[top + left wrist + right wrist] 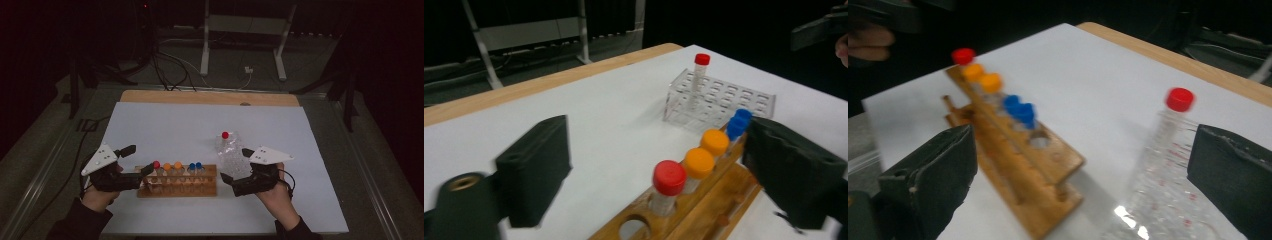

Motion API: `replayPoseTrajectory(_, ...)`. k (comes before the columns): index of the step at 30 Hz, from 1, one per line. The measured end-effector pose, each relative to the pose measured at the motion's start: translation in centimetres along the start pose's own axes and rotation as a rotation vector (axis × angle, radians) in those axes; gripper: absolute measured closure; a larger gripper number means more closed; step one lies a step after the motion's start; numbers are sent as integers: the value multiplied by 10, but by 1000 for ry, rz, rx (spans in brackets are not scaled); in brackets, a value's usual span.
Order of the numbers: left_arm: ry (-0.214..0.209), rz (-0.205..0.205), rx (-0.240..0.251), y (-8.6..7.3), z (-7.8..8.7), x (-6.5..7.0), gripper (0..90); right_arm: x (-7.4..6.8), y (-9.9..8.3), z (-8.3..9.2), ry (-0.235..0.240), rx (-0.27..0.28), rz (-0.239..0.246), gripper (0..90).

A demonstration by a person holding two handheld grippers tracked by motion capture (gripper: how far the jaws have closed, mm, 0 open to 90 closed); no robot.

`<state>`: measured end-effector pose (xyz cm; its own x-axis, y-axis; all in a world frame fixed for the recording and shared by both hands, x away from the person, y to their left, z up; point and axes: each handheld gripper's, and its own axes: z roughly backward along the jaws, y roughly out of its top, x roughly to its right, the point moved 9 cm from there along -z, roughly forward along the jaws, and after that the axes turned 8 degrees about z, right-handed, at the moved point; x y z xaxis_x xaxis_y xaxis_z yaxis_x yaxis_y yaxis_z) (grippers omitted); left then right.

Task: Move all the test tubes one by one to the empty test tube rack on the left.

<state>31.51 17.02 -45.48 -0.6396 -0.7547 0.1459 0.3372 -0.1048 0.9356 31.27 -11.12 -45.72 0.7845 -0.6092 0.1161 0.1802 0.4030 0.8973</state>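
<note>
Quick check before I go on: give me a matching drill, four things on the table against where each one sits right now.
Things:
1. red-capped tube
2. blue-capped tubes
3. lone red-capped tube
4. empty hole

Places:
A. clear rack
B. wooden rack, end nearest the left gripper
C. wooden rack, beside the orange caps, towards the clear rack
D. wooden rack, next to the orange caps on their other side

Pairs: 1-D, 2-C, 3-A, 4-B

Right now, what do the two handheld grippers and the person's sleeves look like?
Both the left gripper and the right gripper have black bodies with two blocky black jaws. Each carries a pale grey three-cornered plate dotted with small marks. A dark cable trails from the right one. The sleeves are dark.
</note>
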Motion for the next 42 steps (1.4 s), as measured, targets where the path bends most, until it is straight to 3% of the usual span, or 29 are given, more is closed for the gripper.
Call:
replayPoseTrajectory(4,5,-7,-4,-2,1,-4,17,16,-9,-11,-38,-26,-4,0)
replayPoseTrajectory(11,22,-12,13,-1,4,-10,9,44,-10,-31,-73,-28,-39,0)
replayPoseTrajectory(18,39,-15,18,-1,6,-14,9,63,-21,-53,-91,-92,-59,12)
replayPoseTrajectory(20,43,-14,21,-1,7,-16,9,66,-24,-59,-101,-108,-64,95)
replayPoseTrajectory(26,62,4,39,0,8,-19,9,76,-33,-75,-115,-161,-94,206)
replayPoseTrajectory(30,59,8,35,-1,7,-20,9,82,-37,-82,-117,-186,-114,359)
replayPoseTrajectory(32,59,7,35,-1,7,-20,9,83,-38,-85,-120,-198,-106,436)
replayPoseTrajectory(42,50,4,25,-2,6,-19,9,81,-35,-99,-105,-237,-62,657)
